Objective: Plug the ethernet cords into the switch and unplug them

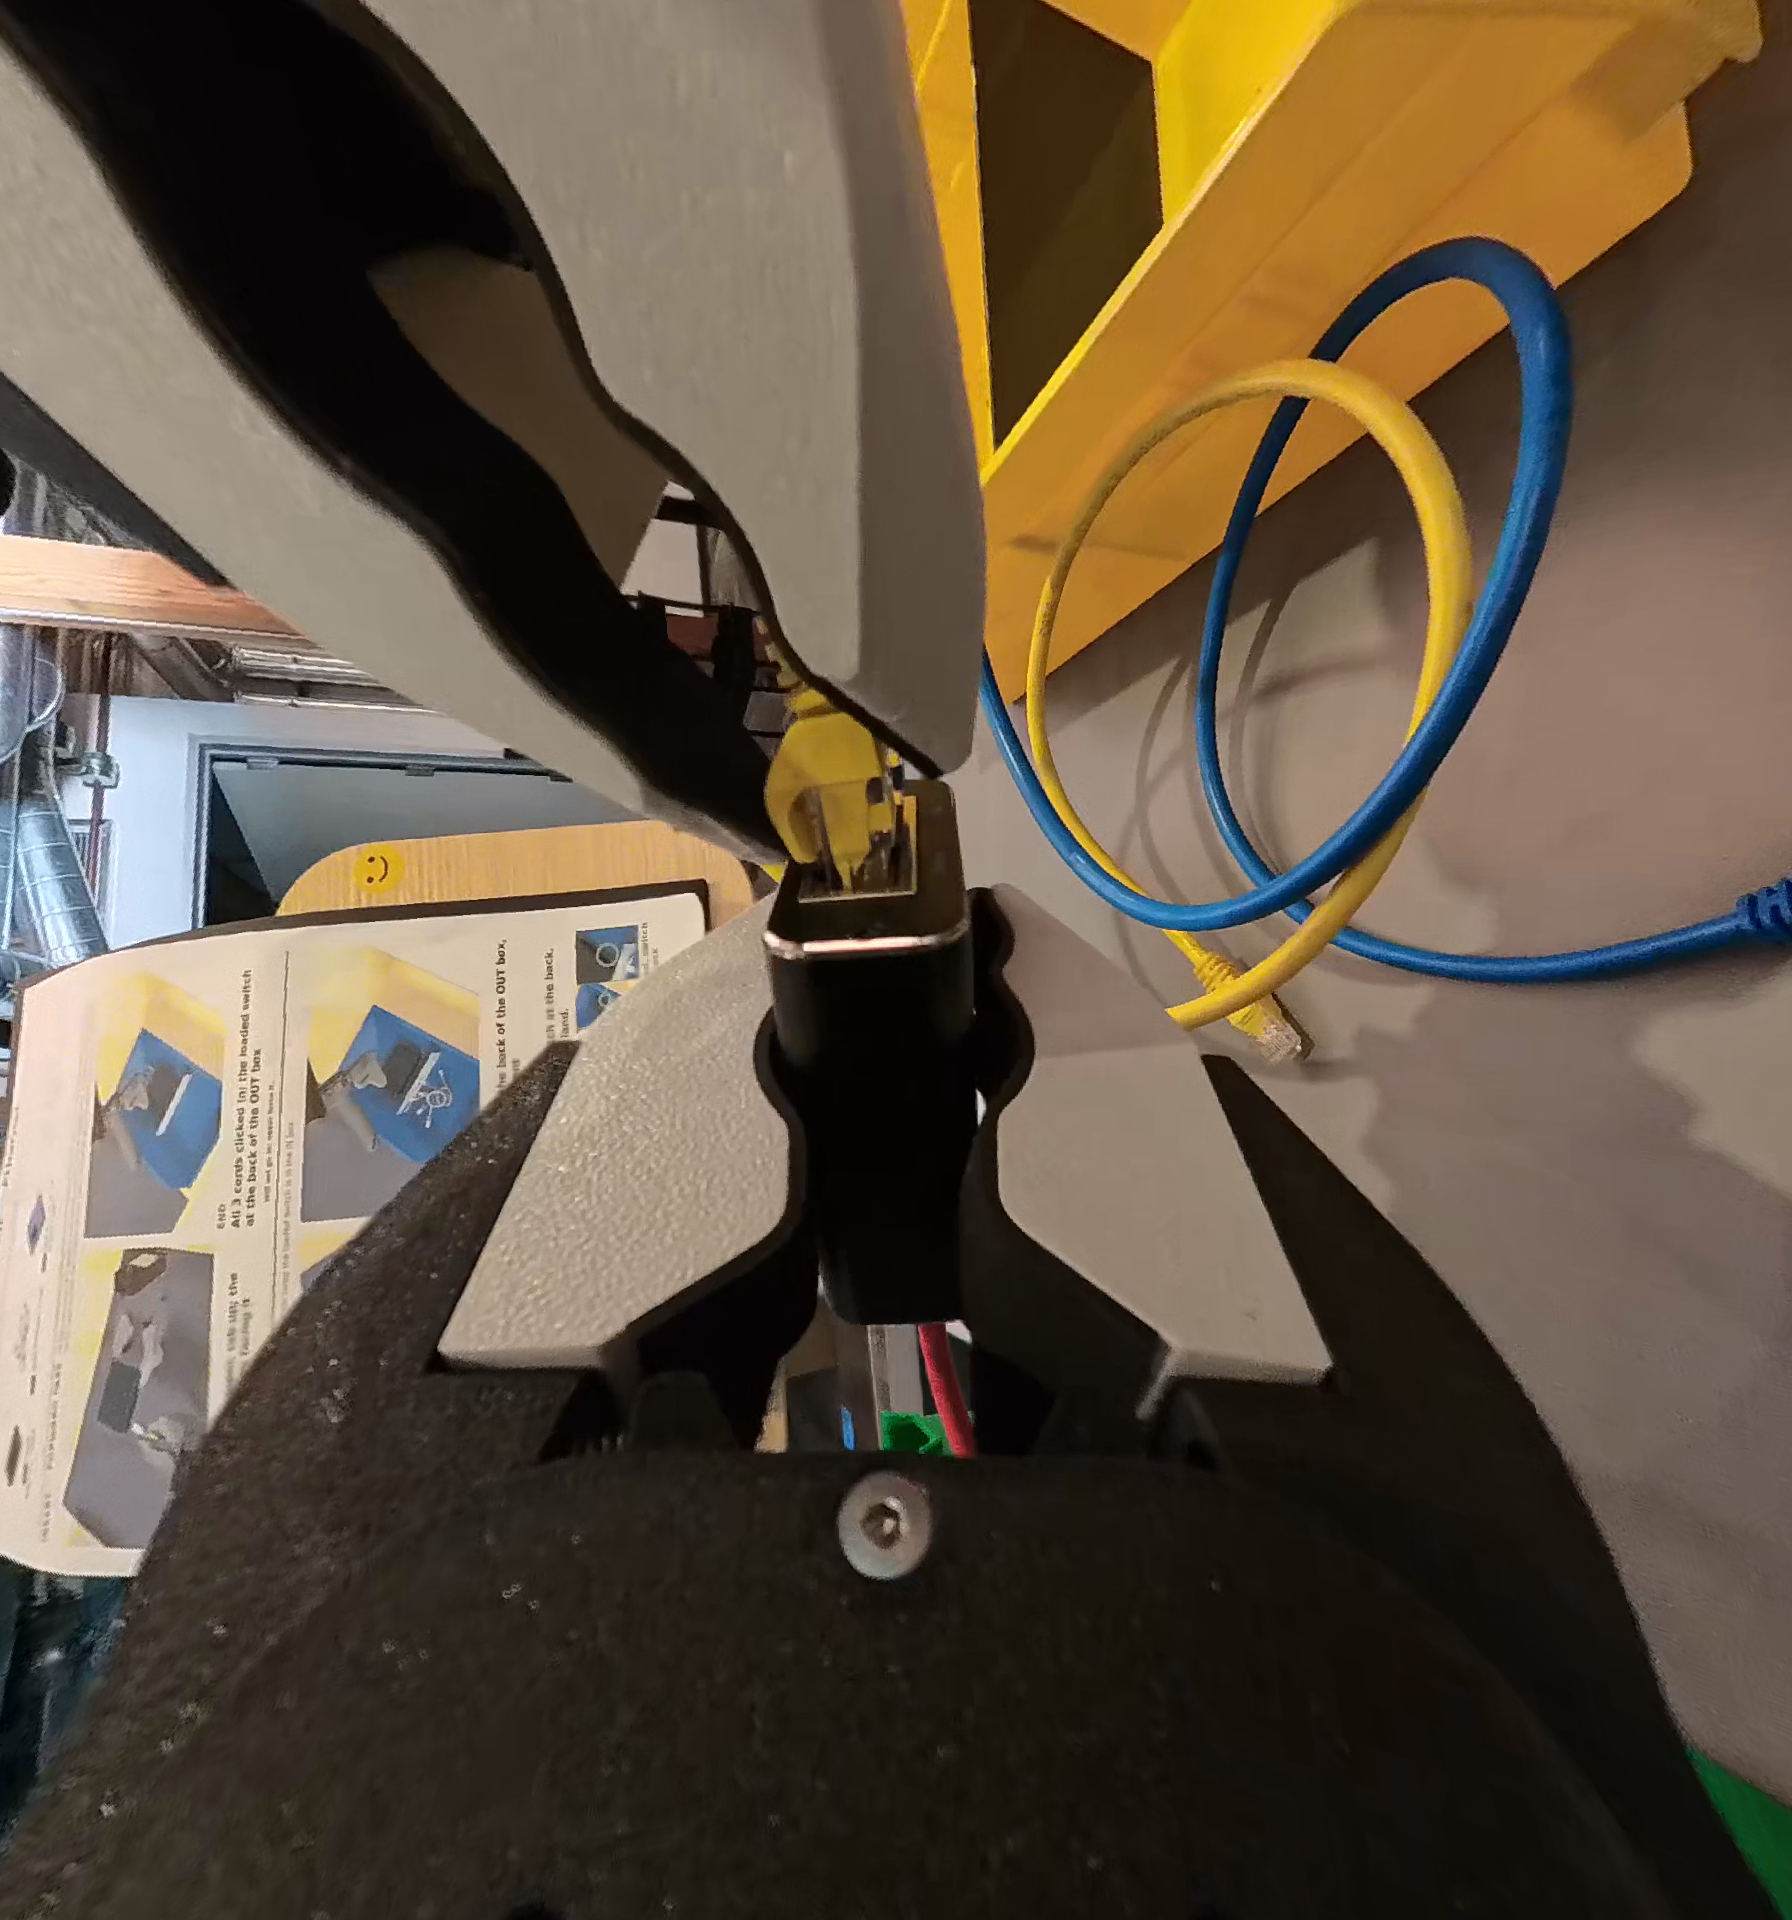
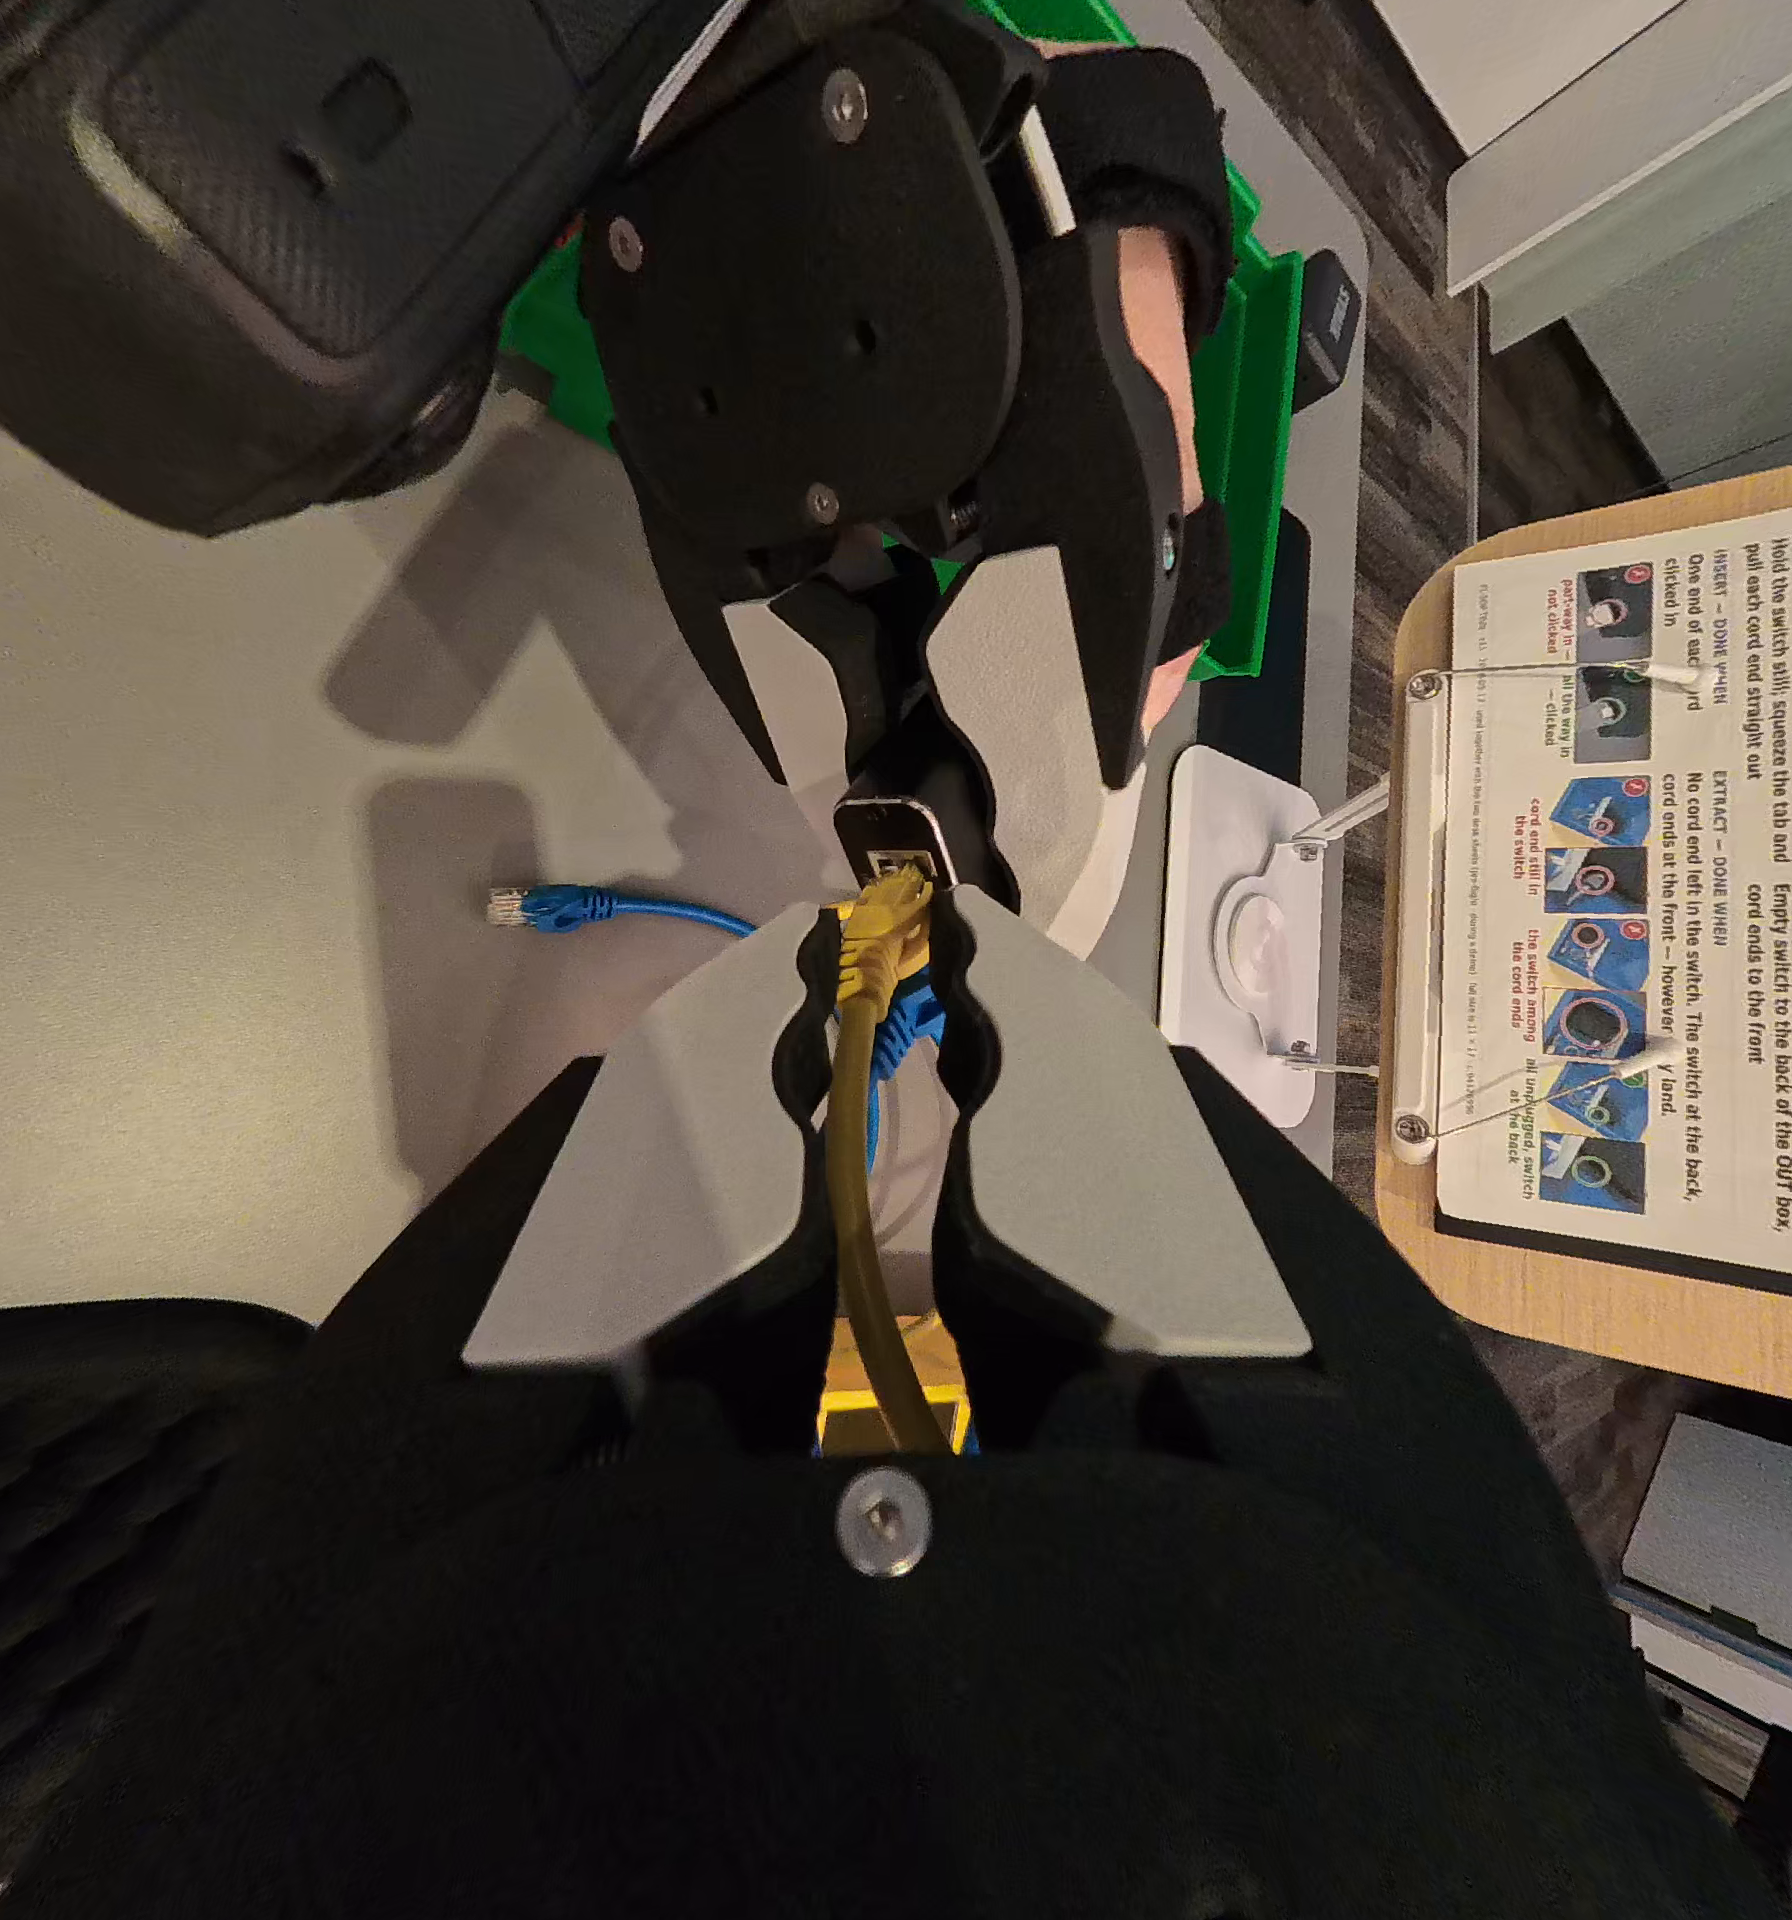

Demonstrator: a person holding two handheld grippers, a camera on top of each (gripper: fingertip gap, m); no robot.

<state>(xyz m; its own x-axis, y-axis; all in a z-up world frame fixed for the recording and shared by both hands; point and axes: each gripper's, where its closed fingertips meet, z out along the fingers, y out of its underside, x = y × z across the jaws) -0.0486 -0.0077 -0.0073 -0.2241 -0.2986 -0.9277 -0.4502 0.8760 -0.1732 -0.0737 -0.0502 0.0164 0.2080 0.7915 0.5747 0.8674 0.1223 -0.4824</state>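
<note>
My left gripper (image 1: 876, 935) is shut on a small black switch (image 1: 871, 1091) and holds it upright off the grey table (image 1: 1598, 1143). The switch's port (image 1: 856, 883) faces my right gripper (image 1: 845, 800). My right gripper (image 2: 887, 914) is shut on the yellow plug (image 2: 881, 935) of a yellow ethernet cord (image 2: 850, 1195). The plug's clear tip (image 1: 819, 831) sits tilted in the mouth of the port; how deep it goes is hidden. In the right wrist view the switch (image 2: 897, 842) is just beyond my fingertips, with the left gripper (image 2: 907, 821) around it.
A blue cord (image 1: 1391, 623) and the yellow cord's loop (image 1: 1079, 582) lie coiled on the table, with a loose yellow plug (image 1: 1266, 1029) and a blue plug (image 2: 549, 906). A yellow bin (image 1: 1287, 208), a green bin (image 2: 1245, 436) and an instruction sheet (image 2: 1650, 883) stand around. There is about 5 cm between the tips of the two grippers.
</note>
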